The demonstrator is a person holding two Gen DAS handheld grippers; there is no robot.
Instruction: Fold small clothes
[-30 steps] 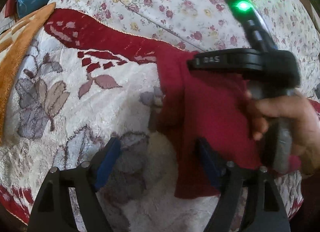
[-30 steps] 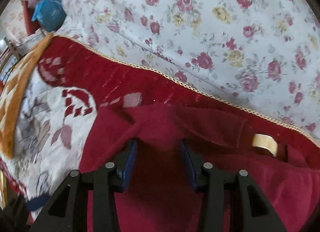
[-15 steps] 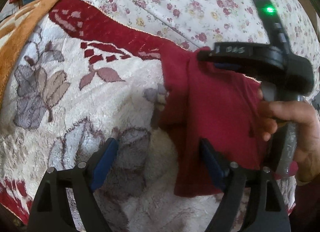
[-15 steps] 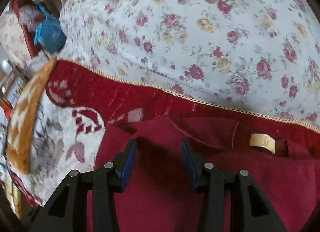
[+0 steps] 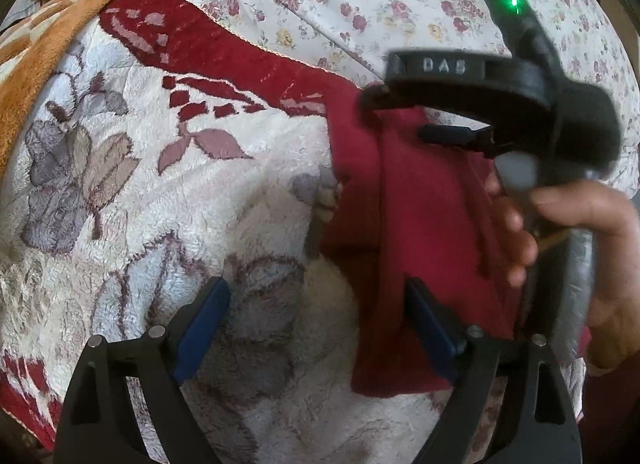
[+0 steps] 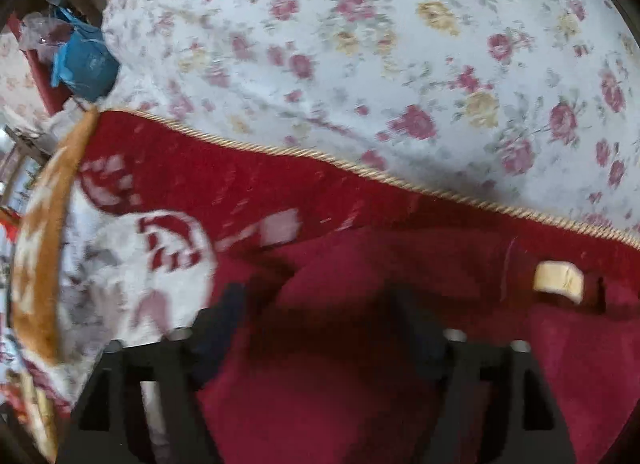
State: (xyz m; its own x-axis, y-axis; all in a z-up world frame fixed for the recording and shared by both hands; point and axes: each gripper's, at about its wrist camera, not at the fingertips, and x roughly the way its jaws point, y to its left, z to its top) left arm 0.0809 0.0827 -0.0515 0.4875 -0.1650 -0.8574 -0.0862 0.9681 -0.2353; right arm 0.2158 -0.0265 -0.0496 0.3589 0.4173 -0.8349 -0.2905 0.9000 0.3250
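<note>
Across the bed lies a white sheet (image 6: 360, 43) printed with small red and yellow roses, and over it a plush blanket (image 5: 132, 191), cream with grey and mauve leaves, bordered in deep red with a gold cord. An orange-and-white blanket (image 5: 44, 43) edges the far left, and beyond it sits a blue bag (image 6: 82, 59) among blurred clutter.

On the plush blanket rests the red garment (image 5: 420, 232), partly folded, with a cream label (image 6: 558, 280) showing near its neck.

Compared with a second ago, the right gripper (image 6: 320, 328) has let go: its jaws, then pinched on a fold of the red cloth, are opening wide, with cloth lying between them but not clamped. The left gripper (image 5: 316, 324) has spread a little further and is also opening; its right pad sits at the garment's edge, its left over bare blanket, holding nothing.

The right hand (image 5: 576, 248) and its tool cover the garment's right side in the left wrist view. The right wrist view is motion-blurred, so its pads are dim and the garment's lower part is cut off.
</note>
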